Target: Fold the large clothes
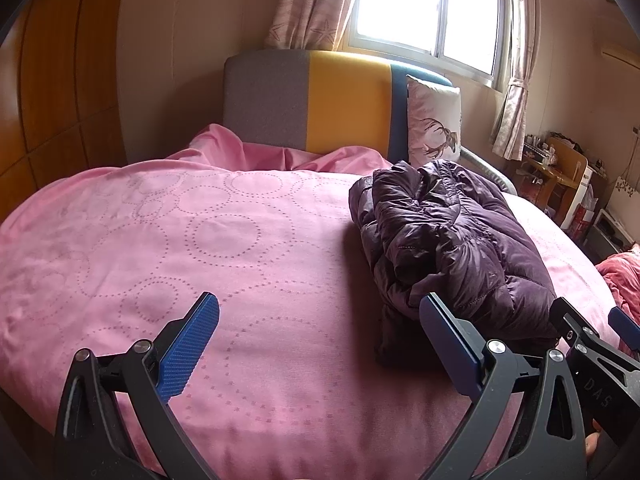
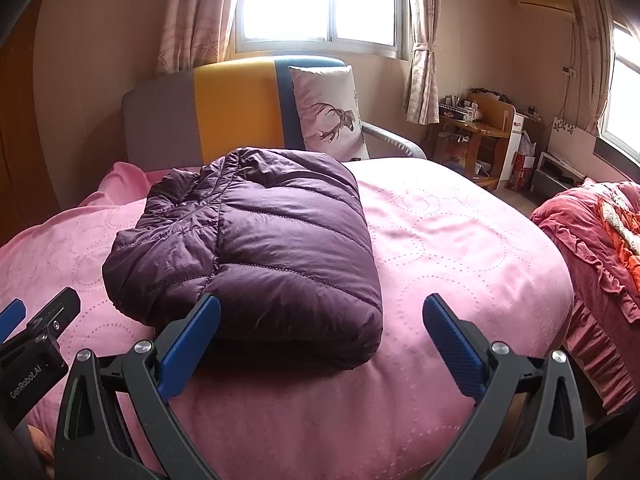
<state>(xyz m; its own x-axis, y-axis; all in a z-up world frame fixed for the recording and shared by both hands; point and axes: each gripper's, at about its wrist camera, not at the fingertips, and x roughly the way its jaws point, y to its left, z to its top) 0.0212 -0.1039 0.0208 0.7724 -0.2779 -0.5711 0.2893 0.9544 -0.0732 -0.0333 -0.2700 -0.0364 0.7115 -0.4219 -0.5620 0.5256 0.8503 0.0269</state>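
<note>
Puffer jacket point(image 2: 256, 240): dark purple, quilted in stitched bands.
Bedspread point(image 2: 460, 248): pink, dotted-ring pattern.
Headboard point(image 2: 224, 112): grey, yellow, blue vertical blocks.
Pillow point(image 2: 328, 112) at head edge: white, brown deer print.
Gripper pads point(image 2: 188, 344): blue, ribbed; arms black.
Curtains point(image 2: 192, 12): pale pink, starfish motif.

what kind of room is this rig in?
Almost certainly a home bedroom: a bed under a pink quilt with a padded headboard, a deer-print pillow, and curtained windows. The folded purple puffer jacket lies on the bed.
</note>
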